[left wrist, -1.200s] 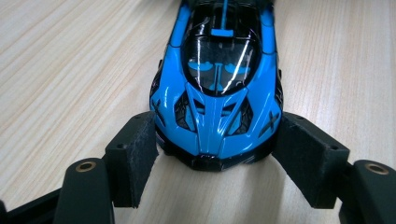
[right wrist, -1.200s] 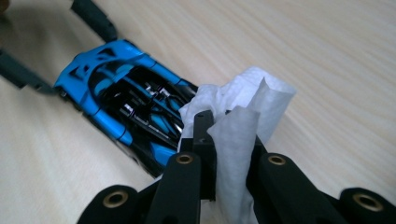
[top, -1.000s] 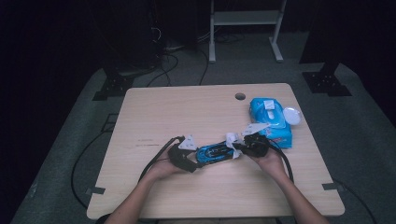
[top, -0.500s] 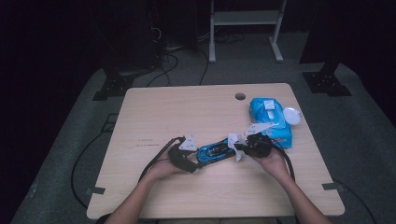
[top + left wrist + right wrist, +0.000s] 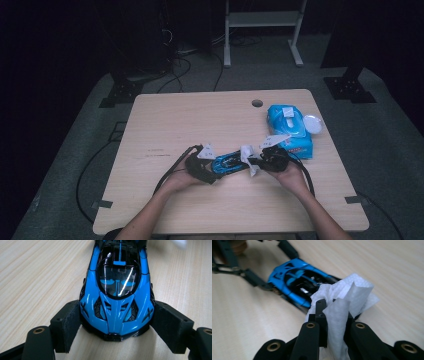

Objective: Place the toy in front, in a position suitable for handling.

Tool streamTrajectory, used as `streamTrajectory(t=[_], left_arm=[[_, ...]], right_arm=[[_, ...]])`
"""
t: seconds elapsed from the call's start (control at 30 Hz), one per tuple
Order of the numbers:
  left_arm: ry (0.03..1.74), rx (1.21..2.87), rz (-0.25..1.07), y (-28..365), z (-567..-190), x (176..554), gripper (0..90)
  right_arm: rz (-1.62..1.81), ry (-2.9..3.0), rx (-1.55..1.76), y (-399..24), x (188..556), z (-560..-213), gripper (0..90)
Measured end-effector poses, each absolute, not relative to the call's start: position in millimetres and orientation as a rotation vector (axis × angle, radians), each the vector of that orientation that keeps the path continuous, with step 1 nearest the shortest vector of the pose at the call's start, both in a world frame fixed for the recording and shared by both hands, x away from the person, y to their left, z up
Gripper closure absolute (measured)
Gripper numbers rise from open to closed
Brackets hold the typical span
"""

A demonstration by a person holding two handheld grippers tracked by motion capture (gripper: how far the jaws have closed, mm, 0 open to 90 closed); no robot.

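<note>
The blue toy sports car [image 5: 117, 290] lies on the desk [image 5: 165, 120] toward its near edge, about midway along, between the two grippers. The left gripper [image 5: 116, 326] brackets the car's nose; its jaws have just been opening, and the pads [image 5: 66, 325] sit at the bodywork with no clear squeeze, so I read it as released. The right gripper [image 5: 334, 315] is clenched on a white wet wipe [image 5: 344, 297] that rests against the car's tail. The car looks light, rigid and glossy (slippery under foam pads), so it is best taken across the flanks, low and wide. The wipe is limp and will tear or bunch; pinch a folded wad. A blue wipes pack [image 5: 290, 131] sits near the right edge.
</note>
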State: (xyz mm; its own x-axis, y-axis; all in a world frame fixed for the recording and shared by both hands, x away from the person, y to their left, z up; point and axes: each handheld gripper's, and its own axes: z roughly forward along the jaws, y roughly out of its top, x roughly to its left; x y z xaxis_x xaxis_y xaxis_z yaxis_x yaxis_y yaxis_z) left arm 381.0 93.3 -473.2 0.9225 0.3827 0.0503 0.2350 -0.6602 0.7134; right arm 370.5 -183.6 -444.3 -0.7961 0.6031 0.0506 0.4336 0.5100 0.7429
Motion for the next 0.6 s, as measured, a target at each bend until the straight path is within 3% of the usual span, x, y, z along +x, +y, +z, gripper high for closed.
streamTrajectory(t=[0.33,0.6], left_arm=[[0.433,2.317,0.246,94.5,-473.2,381.3,24.9],[0.434,2.317,0.236,96.3,-474.2,381.9,25.0]], right_arm=[[1.159,2.459,0.882,-173.1,390.5,-428.2,82.2],[1.081,2.521,0.896,-164.6,406.0,-444.0,82.3]])
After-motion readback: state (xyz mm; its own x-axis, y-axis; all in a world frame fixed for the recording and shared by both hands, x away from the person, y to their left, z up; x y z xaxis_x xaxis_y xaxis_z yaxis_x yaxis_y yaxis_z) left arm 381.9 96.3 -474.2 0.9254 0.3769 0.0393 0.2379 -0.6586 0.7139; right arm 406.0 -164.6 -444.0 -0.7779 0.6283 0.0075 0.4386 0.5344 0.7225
